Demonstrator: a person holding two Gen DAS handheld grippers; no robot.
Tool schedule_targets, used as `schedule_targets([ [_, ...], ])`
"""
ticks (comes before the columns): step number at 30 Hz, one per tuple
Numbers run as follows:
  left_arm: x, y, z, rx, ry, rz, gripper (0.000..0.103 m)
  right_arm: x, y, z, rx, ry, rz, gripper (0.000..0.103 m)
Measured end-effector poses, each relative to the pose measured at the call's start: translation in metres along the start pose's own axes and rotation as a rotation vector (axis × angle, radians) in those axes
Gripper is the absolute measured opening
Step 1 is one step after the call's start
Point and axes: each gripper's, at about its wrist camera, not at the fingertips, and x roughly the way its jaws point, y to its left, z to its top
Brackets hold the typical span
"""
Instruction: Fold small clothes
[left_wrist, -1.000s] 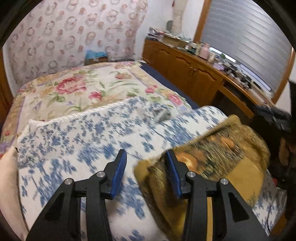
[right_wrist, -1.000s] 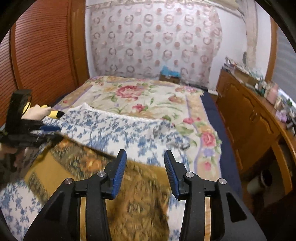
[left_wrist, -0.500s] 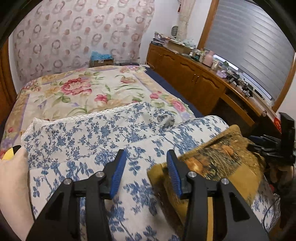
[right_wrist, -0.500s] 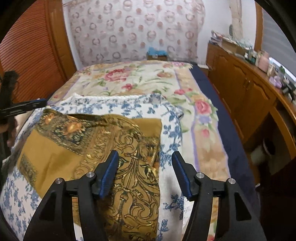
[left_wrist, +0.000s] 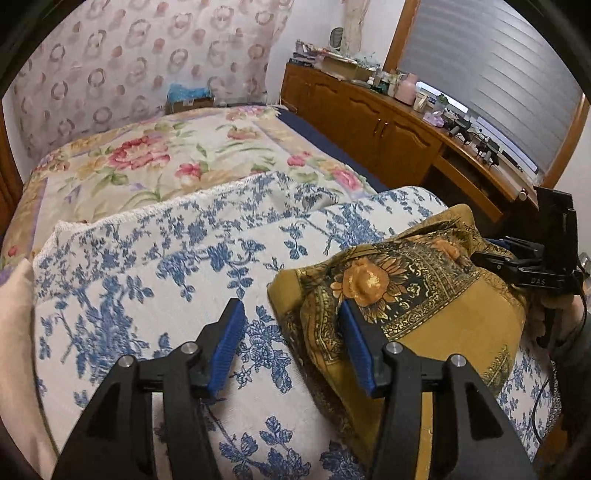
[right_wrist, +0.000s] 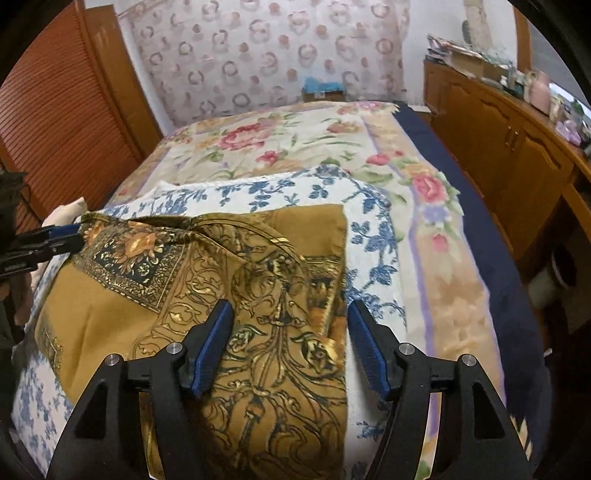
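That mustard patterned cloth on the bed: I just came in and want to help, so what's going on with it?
A person with a gripper in each hand is folding the mustard cloth on a blue-flowered blanket. It lies partly folded. The left gripper and the right gripper have just been opening and now stand open at opposite edges of the cloth, gripping nothing.

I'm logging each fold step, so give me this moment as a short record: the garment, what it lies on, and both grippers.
garment: mustard patterned cloth, folded over, lying flat
surface: blue-and-white floral cover over a floral bedspread
left gripper: jaws have just been opening, nothing pinched, cloth's edge between the tips
right gripper: jaws have just been opening, open above the cloth's near corner
beside bed: wooden cabinet
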Motion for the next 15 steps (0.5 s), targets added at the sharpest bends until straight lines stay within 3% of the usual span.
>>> schedule_targets([
  [8, 0.012, -0.004, -0.001, 0.0, 0.017, -0.012, 0.053, 0.006, 0.009, 0.0, -0.04, 0.0, 0.006, 0.059],
  [13, 0.013, -0.007, 0.003, -0.007, 0.004, -0.046, 0.052, 0.006, 0.011, -0.001, -0.045, -0.004, 0.04, 0.044],
  [15, 0.015, -0.008, 0.004, -0.008, 0.006, -0.068, 0.04, 0.005, 0.012, -0.001, -0.041, -0.006, 0.065, 0.035],
])
